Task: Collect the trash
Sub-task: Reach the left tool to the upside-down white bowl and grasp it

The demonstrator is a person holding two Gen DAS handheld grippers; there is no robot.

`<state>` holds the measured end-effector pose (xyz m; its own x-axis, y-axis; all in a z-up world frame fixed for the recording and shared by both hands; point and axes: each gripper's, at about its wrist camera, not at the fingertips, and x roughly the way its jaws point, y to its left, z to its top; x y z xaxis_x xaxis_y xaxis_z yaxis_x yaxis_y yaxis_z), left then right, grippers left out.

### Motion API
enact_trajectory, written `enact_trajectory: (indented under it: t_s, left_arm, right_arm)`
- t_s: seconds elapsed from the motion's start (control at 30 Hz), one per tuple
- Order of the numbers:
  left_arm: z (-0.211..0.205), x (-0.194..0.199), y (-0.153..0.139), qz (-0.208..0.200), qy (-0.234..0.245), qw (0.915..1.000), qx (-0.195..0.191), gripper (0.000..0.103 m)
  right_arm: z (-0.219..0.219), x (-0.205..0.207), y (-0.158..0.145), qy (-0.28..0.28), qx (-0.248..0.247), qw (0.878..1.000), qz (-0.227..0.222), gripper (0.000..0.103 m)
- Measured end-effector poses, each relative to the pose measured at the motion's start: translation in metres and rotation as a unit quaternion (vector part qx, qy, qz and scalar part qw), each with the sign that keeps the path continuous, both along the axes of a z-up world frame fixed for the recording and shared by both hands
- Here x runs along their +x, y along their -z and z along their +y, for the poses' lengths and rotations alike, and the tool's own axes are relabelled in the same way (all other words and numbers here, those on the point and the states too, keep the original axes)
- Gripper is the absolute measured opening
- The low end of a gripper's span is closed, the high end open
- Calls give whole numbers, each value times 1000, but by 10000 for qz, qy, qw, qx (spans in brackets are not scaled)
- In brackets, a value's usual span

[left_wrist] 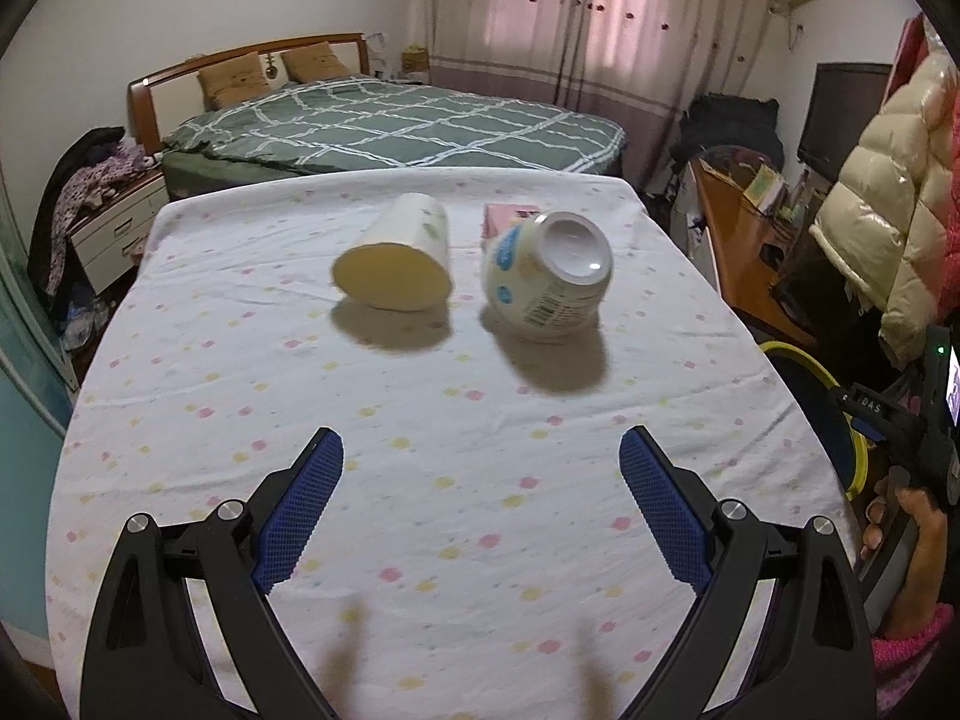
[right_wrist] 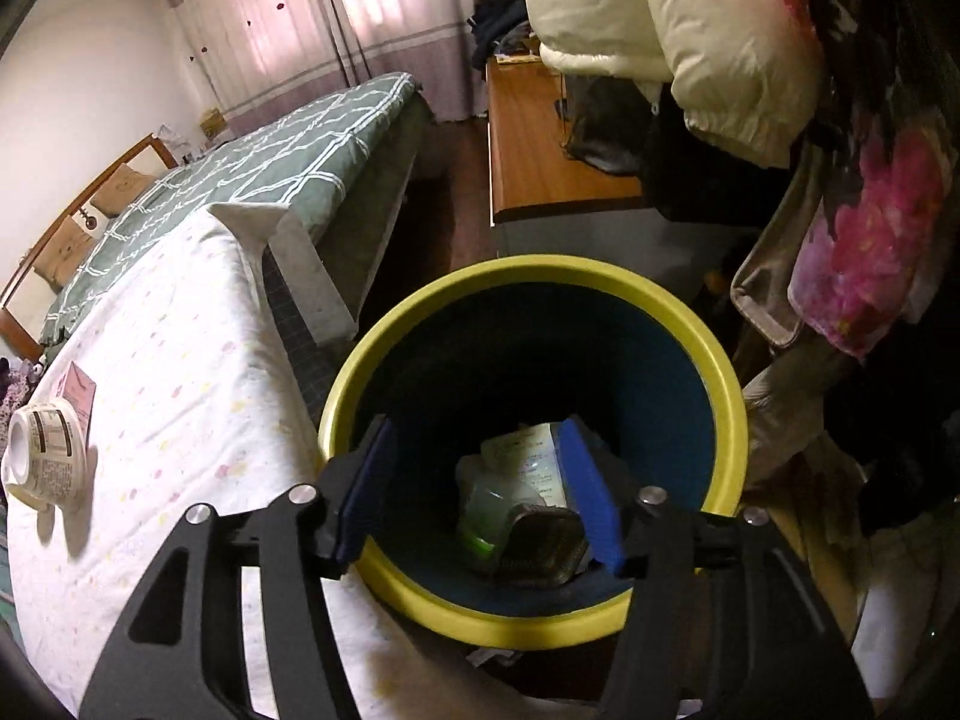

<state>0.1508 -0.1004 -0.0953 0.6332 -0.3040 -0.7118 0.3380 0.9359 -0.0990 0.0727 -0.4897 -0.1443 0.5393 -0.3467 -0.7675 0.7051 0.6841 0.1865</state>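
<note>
While spread over a dotted tablecloth [left_wrist: 480, 510]: left gripper [left_wrist: 480, 450], empty. Right gripper [right_wrist: 477, 441] parted above yellow-rimmed bin [right_wrist: 729, 372], holding nothing.

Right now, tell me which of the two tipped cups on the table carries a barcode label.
The right-hand cup, with blue patches and its white base facing the camera. The plain cream cup beside it shows no label.

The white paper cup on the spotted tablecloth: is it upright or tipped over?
Tipped over. The white paper cup lies on its side on the spotted tablecloth, its round open mouth facing the camera.
</note>
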Motion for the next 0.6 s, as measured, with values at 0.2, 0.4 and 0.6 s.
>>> enact_trajectory:
  t_s: [0.2, 0.4, 0.6]
  left_arm:
    - [-24, 9, 6, 96, 160, 9998, 96, 92]
    - [-49, 26, 7, 121, 292, 9992, 244, 92]
    - [-78, 49, 3, -2, 438, 9983, 396, 92]
  right_arm:
    - [-2, 2, 2, -66, 38, 10000, 12, 58]
    - [3, 5, 2, -202, 53, 9998, -25, 60]
    - [8, 12, 3, -379, 138, 9992, -45, 61]
